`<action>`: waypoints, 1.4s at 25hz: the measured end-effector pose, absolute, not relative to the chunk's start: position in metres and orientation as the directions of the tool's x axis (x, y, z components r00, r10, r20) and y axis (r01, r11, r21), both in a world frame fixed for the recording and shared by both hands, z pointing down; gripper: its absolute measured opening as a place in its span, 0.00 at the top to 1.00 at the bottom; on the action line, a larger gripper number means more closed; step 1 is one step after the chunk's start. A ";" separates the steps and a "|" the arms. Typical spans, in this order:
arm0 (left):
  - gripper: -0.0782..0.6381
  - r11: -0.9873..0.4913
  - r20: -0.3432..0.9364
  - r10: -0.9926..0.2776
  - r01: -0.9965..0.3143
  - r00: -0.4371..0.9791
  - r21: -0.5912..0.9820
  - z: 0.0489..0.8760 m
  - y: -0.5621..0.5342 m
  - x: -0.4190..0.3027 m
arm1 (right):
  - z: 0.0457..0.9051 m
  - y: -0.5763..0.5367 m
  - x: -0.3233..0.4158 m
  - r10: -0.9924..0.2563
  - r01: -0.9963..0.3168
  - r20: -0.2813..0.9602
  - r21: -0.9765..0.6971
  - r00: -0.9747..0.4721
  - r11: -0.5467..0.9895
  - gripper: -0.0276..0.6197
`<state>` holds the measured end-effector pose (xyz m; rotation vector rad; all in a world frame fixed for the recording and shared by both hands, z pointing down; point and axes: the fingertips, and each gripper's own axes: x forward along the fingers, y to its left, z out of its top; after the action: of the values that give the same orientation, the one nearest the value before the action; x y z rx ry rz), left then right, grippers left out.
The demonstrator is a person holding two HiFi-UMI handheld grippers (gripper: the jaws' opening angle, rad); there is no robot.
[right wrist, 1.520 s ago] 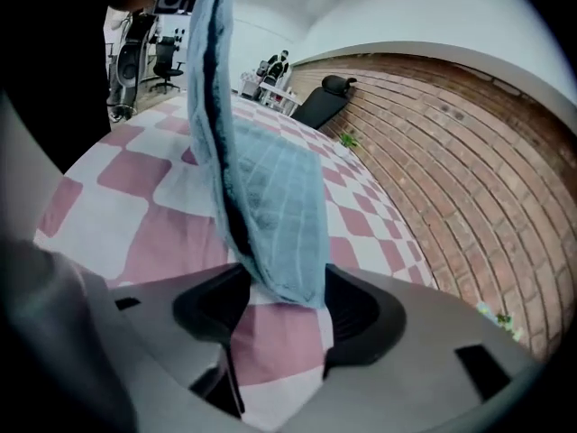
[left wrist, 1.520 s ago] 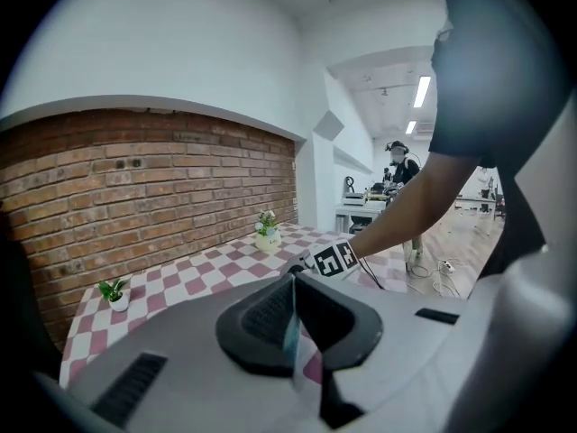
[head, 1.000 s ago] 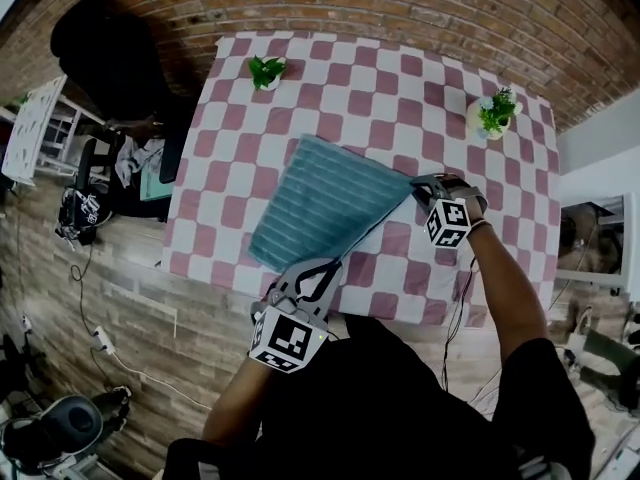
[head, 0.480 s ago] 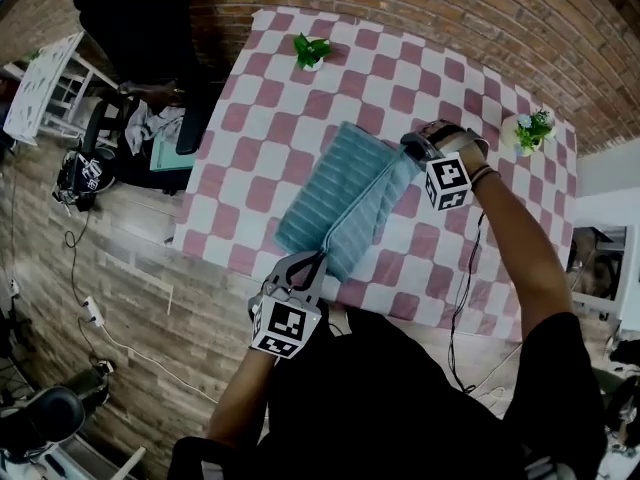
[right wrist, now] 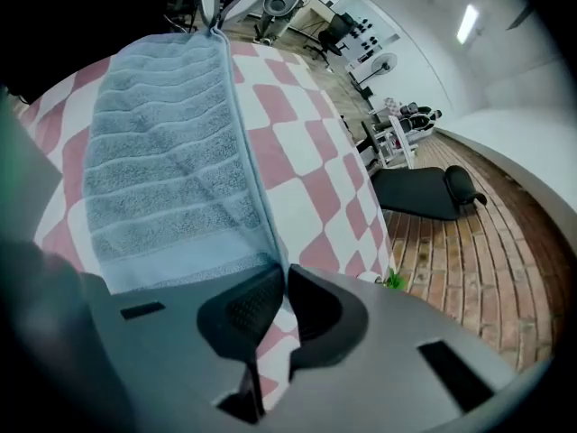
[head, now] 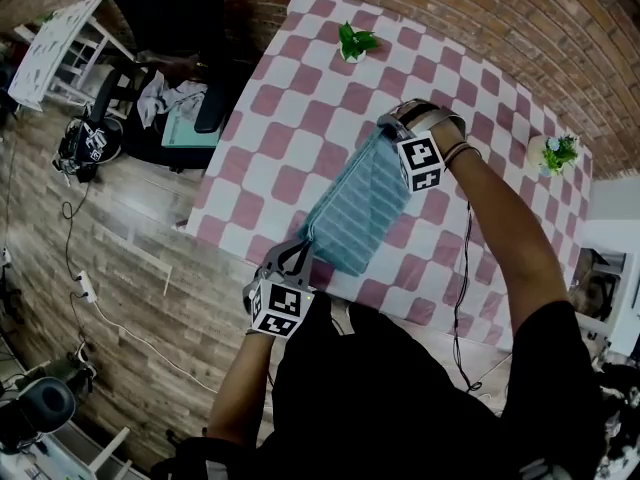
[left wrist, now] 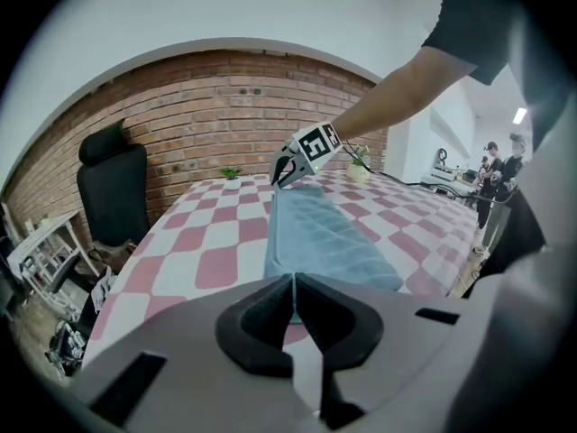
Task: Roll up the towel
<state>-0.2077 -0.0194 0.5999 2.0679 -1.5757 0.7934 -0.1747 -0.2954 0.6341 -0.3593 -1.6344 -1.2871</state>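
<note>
Soft, even indoor light filled all three views, and no hard shadows fell on the checked table (head: 290,128). The head view bent strongly toward its edges, so the brick wall (head: 480,18) bowed in an arc and the corners fell to black. The person's dark clothing (head: 400,398), near the camera, showed almost no detail. Both gripper views sat inside a round black vignette. In the left gripper view the pale wall (left wrist: 270,16) above the brick was washed out, and the left gripper (left wrist: 293,282) itself was soft and out of focus. In the right gripper view a ceiling strip light (right wrist: 466,23) glared at far right, the towel (right wrist: 162,179) showed crisp ribs, and the near left edge was a dim greenish smear.
</note>
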 end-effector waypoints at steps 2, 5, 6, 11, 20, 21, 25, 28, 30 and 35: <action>0.87 -0.229 0.677 -0.720 -0.973 0.152 -0.025 0.612 -0.018 -0.220 | 0.638 -0.297 -0.186 -0.329 0.685 0.816 0.577 -0.474 0.444 0.86; 0.74 -0.190 0.696 -0.711 -0.981 0.104 -0.048 0.625 -0.012 -0.235 | 0.626 -0.292 -0.195 -0.325 0.535 0.781 0.609 -0.534 0.585 0.59; 0.69 -0.193 0.697 -0.710 -0.980 0.103 -0.052 0.626 -0.009 -0.238 | 0.616 -0.286 -0.194 -0.321 0.470 0.756 0.621 -0.570 0.628 0.59; 0.54 -0.398 0.701 -0.678 -0.912 0.220 -0.099 0.624 0.001 -0.229 | 0.572 -0.233 -0.157 -0.291 0.178 0.657 0.549 -0.695 0.816 0.59; 0.50 -0.823 0.777 -0.505 -0.483 0.375 -0.301 0.633 0.002 -0.206 | 0.580 -0.071 -0.095 -0.204 -0.010 0.671 0.281 -0.713 0.960 0.59; 0.51 -0.841 0.786 -0.489 -0.445 0.378 -0.309 0.633 0.002 -0.207 | 0.585 -0.053 -0.095 -0.179 -0.009 0.679 0.247 -0.712 0.969 0.59; 0.60 -0.888 0.802 -0.423 -0.371 0.422 -0.273 0.638 -0.001 -0.202 | 0.606 -0.005 -0.101 -0.116 0.006 0.697 0.170 -0.707 0.985 0.59; 0.60 -0.907 0.827 -0.386 -0.329 0.408 -0.261 0.649 -0.004 -0.202 | 0.625 0.011 -0.108 -0.097 0.038 0.717 0.170 -0.691 0.985 0.59; 0.60 -0.920 0.846 -0.360 -0.301 0.393 -0.252 0.655 -0.006 -0.203 | 0.637 0.014 -0.112 -0.090 0.053 0.730 0.171 -0.677 0.984 0.59; 0.60 -0.932 0.869 -0.286 -0.328 0.403 -0.155 0.660 -0.007 -0.205 | 0.661 0.008 -0.115 -0.106 0.009 0.755 0.147 -0.648 0.989 0.59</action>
<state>-0.2051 -0.0065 0.6599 2.5970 -0.5686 1.5965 -0.1149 0.0075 0.6610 0.0673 -2.2696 -0.1725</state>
